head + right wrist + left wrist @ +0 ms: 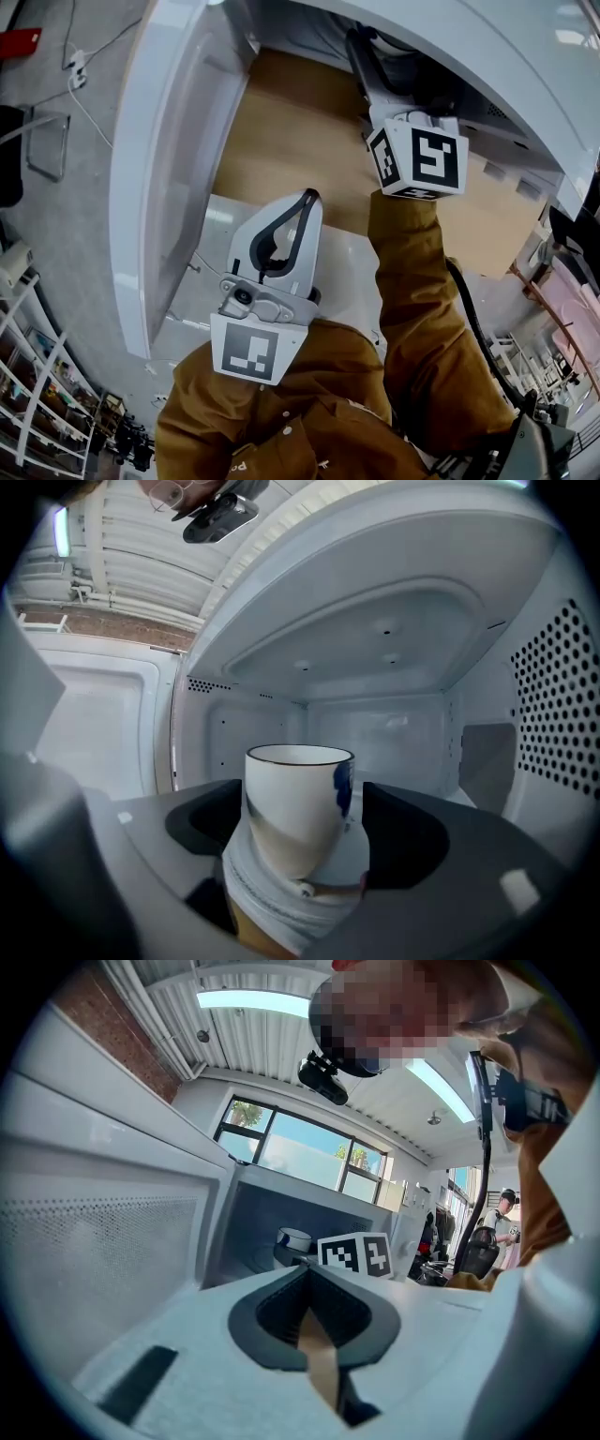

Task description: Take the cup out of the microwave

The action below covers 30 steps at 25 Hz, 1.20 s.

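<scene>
A white cup (298, 808) with a blue mark stands upright inside the white microwave (375, 724). It sits between the two dark jaws of my right gripper (302, 819), which are spread wide, with a gap showing at the right pad. In the head view the right gripper (367, 56) reaches into the microwave's cavity (441, 37) and its tips are hidden there. My left gripper (309, 197) hangs back in front of the open door (164, 159), shut on nothing. The left gripper view shows its closed tips (306, 1267), with the cup (292, 1239) far behind them.
The microwave stands on a wooden tabletop (300, 141), and its door is swung out to the left. Cables (75, 66) and a red object (19, 42) lie on the floor at far left. Another person (506, 1218) stands far off to the right.
</scene>
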Each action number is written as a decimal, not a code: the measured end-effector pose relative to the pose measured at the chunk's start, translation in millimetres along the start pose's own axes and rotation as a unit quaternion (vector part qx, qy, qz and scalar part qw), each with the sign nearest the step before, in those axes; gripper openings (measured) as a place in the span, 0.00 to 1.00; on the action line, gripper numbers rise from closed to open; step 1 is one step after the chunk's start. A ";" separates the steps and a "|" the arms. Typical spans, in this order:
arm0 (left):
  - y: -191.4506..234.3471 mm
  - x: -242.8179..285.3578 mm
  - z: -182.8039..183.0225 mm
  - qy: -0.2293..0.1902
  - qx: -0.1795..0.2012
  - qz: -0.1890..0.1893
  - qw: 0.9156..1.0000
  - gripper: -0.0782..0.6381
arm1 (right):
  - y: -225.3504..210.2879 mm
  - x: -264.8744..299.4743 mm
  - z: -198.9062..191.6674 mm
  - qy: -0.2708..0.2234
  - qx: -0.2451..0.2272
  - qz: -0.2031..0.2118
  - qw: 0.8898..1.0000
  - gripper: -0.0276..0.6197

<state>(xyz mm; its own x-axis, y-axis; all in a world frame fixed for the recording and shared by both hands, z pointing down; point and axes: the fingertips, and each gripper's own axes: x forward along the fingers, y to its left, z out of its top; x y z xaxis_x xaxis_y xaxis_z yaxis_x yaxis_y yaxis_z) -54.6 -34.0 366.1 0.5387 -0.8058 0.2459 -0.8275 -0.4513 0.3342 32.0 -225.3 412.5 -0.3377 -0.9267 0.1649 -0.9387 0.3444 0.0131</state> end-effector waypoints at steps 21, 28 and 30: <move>-2.8 -2.6 10.4 -0.005 0.012 0.003 1.000 0.11 | 1.3 -22.4 3.7 0.004 0.004 0.015 1.000 0.58; -9.0 0.5 9.5 -0.002 0.016 -0.004 1.000 0.11 | -5.7 -40.5 7.8 0.002 0.008 0.007 1.000 0.58; -10.8 2.4 11.4 -0.003 0.017 -0.005 1.000 0.11 | -6.0 -47.6 12.7 -0.001 0.009 0.010 1.000 0.58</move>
<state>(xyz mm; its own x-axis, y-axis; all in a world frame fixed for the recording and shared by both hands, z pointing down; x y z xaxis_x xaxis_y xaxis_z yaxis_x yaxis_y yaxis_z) -46.2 -35.4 352.7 0.5457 -0.8035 0.2378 -0.8272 -0.4713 0.3059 52.9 -185.1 392.1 -0.3557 -0.9204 0.1625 -0.9332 0.3593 -0.0075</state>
